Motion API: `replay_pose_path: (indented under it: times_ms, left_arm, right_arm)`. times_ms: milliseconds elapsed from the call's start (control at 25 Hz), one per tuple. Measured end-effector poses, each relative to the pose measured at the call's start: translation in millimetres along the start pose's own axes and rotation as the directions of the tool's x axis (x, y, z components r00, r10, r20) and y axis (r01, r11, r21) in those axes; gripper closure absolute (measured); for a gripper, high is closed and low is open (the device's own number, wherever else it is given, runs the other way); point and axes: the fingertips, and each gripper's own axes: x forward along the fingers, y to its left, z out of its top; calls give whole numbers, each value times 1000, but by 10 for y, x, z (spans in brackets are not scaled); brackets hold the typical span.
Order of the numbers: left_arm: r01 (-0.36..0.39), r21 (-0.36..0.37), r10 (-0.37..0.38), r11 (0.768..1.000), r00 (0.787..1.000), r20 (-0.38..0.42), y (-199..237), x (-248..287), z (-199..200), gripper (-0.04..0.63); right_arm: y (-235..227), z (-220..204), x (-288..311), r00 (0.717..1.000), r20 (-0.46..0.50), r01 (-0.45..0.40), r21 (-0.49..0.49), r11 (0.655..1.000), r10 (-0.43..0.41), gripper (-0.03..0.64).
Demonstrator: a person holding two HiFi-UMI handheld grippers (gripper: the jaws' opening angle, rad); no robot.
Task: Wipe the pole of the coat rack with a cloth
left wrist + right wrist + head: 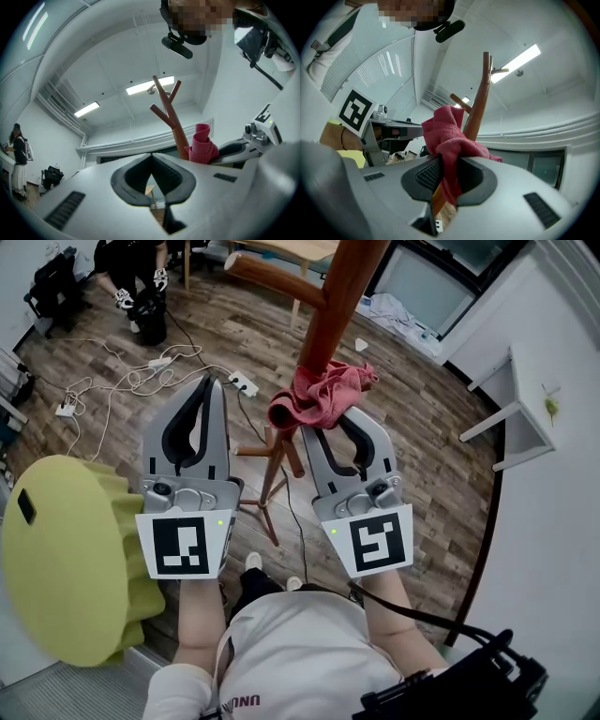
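The coat rack's reddish-brown pole [330, 310] slants from the top centre down to its legs. A red cloth [319, 395] is bunched against the pole. My right gripper [330, 425] is shut on that cloth, its tips hidden under the folds. In the right gripper view the cloth [450, 136] hangs down between the jaws [447, 174], and the pole [480, 103] rises right behind it. My left gripper [214, 382] is to the left of the pole, shut and empty. The left gripper view shows its jaws [151, 158] meeting, with the pole [169, 115] and cloth [204, 146] off to the right.
A round yellow stool seat [66, 559] sits close at the left. Power strips and cables [141, 371] lie on the wooden floor behind the left gripper. A white table [525, 399] stands at the right. A person [131, 277] crouches at the back left.
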Motion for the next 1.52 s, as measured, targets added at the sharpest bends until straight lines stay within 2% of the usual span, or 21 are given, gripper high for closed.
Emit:
replay_pose_path:
  times_ms: [1320, 1520]
  left_arm:
    - [-9, -20, 8, 1000, 999, -45, -5, -43, -226, 582]
    - [-11, -44, 10, 999, 999, -44, -21, -45, -254, 583]
  right_arm:
    - [204, -325, -10, 997, -60, -47, 26, 999, 49, 535]
    - [218, -343, -8, 996, -61, -57, 26, 998, 58, 535]
